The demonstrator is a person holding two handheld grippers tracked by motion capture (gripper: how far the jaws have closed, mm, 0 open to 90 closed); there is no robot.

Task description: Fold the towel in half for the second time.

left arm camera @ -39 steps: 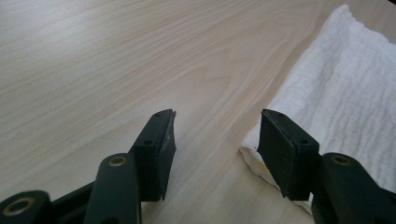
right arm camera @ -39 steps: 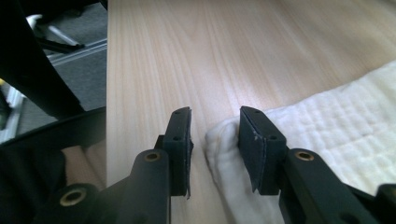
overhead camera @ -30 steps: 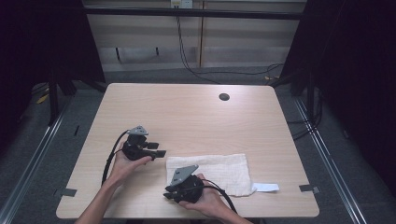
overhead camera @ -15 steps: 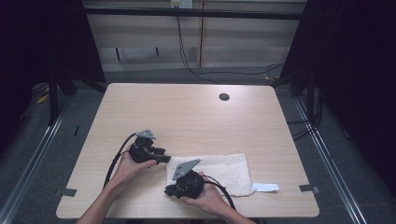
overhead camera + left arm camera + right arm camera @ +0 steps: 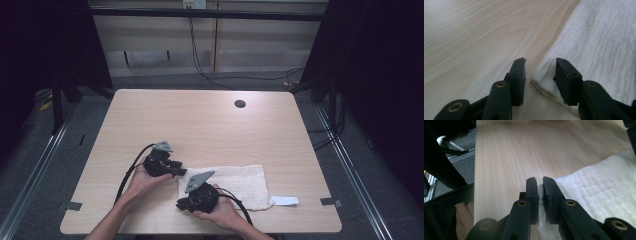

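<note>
Soft white towel (image 5: 230, 184) on the near part of the surface (image 5: 200, 125) — grip it at the corners.
The right claw (image 5: 539, 185) pinches one left corner; the left claw (image 5: 540, 71) has just been closing around the other corner, pads not yet pressing. Light, limp cloth — it will sag.

Non-task stuff, all relative to the table (image 5: 200, 125): round dark hole (image 5: 240, 104) in its far right area. White label (image 5: 285, 200) lying near its front right edge. Grey tape pieces (image 5: 73, 205) at its front corners. Black cables (image 5: 200, 60) on the floor behind it.
</note>
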